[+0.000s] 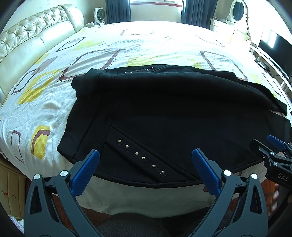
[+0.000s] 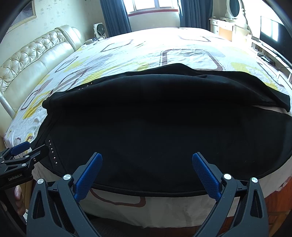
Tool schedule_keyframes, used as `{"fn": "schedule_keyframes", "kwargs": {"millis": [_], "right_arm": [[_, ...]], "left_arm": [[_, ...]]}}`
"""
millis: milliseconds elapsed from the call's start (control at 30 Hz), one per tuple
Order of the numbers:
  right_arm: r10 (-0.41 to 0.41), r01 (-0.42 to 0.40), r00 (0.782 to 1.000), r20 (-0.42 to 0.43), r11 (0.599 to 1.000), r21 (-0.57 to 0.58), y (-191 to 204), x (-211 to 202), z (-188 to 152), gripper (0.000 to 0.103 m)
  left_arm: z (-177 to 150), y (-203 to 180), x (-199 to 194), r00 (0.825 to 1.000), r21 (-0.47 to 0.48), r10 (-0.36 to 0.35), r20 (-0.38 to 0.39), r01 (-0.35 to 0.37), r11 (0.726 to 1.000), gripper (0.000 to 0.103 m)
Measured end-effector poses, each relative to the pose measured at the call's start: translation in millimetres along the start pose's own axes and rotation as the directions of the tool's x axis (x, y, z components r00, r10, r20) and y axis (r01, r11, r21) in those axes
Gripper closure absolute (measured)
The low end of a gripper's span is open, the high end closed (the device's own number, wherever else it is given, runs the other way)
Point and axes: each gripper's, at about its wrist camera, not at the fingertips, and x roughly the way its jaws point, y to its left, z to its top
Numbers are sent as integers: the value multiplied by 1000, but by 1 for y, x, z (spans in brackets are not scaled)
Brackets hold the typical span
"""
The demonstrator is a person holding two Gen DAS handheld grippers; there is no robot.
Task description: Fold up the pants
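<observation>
Black pants lie spread across the near side of the bed, with a row of silver studs near the front hem; they also fill the right wrist view. My left gripper is open and empty, its blue pads just above the pants' near edge at the studded part. My right gripper is open and empty over the pants' near edge further right. The right gripper shows at the right edge of the left view; the left one shows at the left edge of the right view.
The bed has a white sheet with yellow and brown shapes and a cream tufted headboard at the left. A fan, dark curtains and a window stand behind. A dresser with oval mirror and a monitor are at the right.
</observation>
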Motion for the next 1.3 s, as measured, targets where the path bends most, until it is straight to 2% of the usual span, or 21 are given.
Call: {"fn": "schedule_keyframes", "kwargs": {"millis": [167,300,333,367,400,467,500,533,567,633,733,833,900,967,1000,1033,1067,1133,1167,1233,1300], "right_arm": [[14,-14,1000,-3,1000,-1,0,-1,1,5],[60,-60,998,-8,998,3,-4,-3,7,5],[69,-69,998,-7,998,4,-6,-4,10,5],[72,-72,997,-3,997,7,-8,-4,13,5],[72,-72,997,-1,997,11,-10,-5,15,5],[77,-77,997,2,997,23,-16,-5,21,5],[80,-80,997,5,996,31,-19,-5,23,5],[81,-81,997,9,996,40,-22,-5,26,5],[84,-84,996,9,995,48,-25,-4,29,5],[106,-106,994,8,992,63,-29,-1,36,5],[149,-150,989,17,987,66,-32,4,50,5],[178,-180,983,37,982,49,-31,11,68,5],[195,-197,980,41,979,51,-30,17,80,5],[194,-196,980,38,979,57,-27,24,89,5],[198,-199,980,33,978,59,-25,28,93,5],[202,-203,979,29,977,58,-24,31,96,5],[202,-203,979,24,978,55,-21,35,98,5],[209,-209,978,7,977,39,-15,42,102,5],[211,-211,977,1,977,32,-13,43,103,5],[226,-226,974,-3,974,23,-10,47,104,5],[251,-251,968,-20,968,11,-8,53,107,5]], "left_arm": [[0,0,1,999,2,-26,-19,26,1000,2],[8,3,-3,989,14,-135,-60,136,991,2],[11,4,-5,987,26,-153,-43,154,988,2],[16,9,-6,978,9,-200,-66,201,980,2],[20,14,-9,973,7,-229,-41,230,973,2],[31,33,-10,936,-57,-349,-41,346,936,2],[35,46,-10,911,-103,-413,-18,409,907,2],[42,57,-6,900,-133,-435,-35,427,894,2],[50,74,-3,875,-168,-484,-22,474,864,2],[65,102,5,865,-212,-502,-11,489,846,2],[91,148,20,836,-256,-548,34,537,804,2],[119,181,58,829,-298,-560,-6,533,792,2],[133,199,89,789,-343,-613,-48,563,751,2],[143,212,119,726,-419,-685,-54,606,676,2],[148,215,131,708,-442,-704,-54,616,653,2],[153,217,142,699,-451,-712,-63,616,646,2],[160,217,155,715,-440,-694,-88,597,671,2],[170,221,176,780,-408,-608,-150,512,756,2],[176,228,180,802,-397,-580,-142,490,776,2],[177,243,181,779,-412,-622,-82,542,733,2],[171,248,194,723,-463,-681,-111,569,679,2]]}}
